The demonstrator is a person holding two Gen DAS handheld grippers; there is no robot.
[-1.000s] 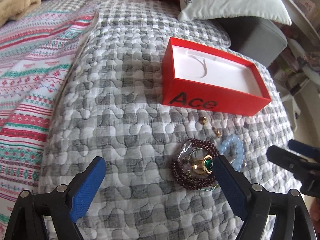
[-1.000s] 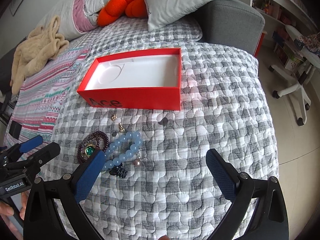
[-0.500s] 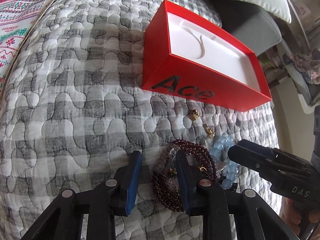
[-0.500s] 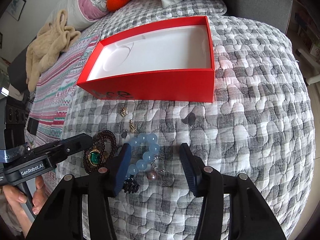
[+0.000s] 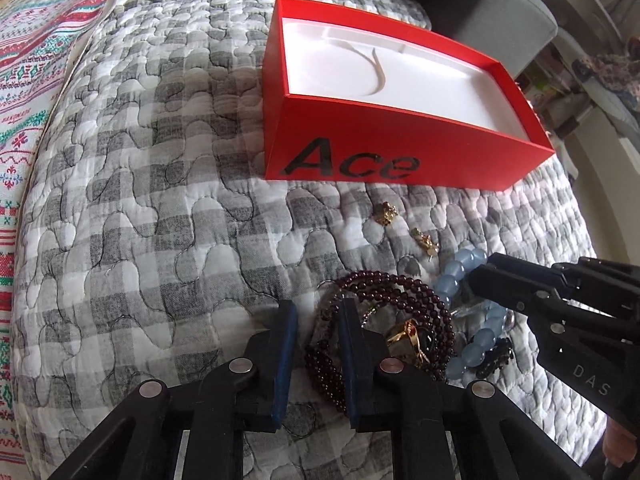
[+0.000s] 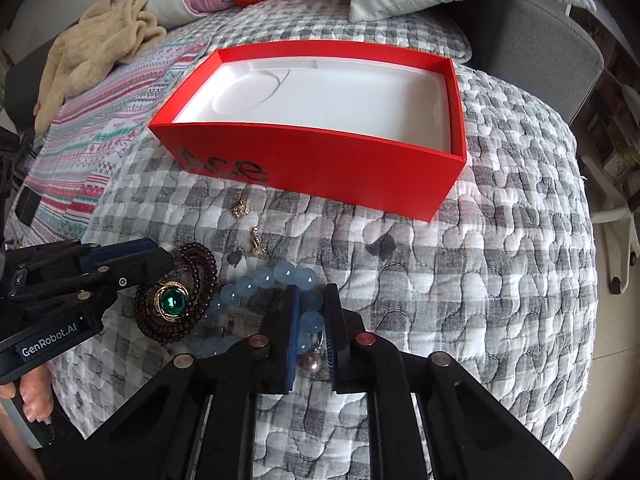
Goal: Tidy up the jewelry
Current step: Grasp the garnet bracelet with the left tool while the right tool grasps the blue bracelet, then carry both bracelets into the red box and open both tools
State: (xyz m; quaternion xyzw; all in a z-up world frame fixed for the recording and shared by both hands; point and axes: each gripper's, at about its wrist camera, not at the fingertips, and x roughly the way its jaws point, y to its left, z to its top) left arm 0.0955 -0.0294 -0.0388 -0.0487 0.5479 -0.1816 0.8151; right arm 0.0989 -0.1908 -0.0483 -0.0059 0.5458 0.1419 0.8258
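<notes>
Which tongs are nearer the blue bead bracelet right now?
Right. The right tongs have closed around the blue bead bracelet; the left tongs are beside it, at the dark red bead bracelet.

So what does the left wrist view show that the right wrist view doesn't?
Left wrist only: the left gripper closing around the dark red bead bracelet, and a black clip. Right wrist only: the right gripper closed on the blue bead bracelet, a pink pearl, a beige blanket. Both: the red box, holding no jewelry, and two gold earrings.
</notes>
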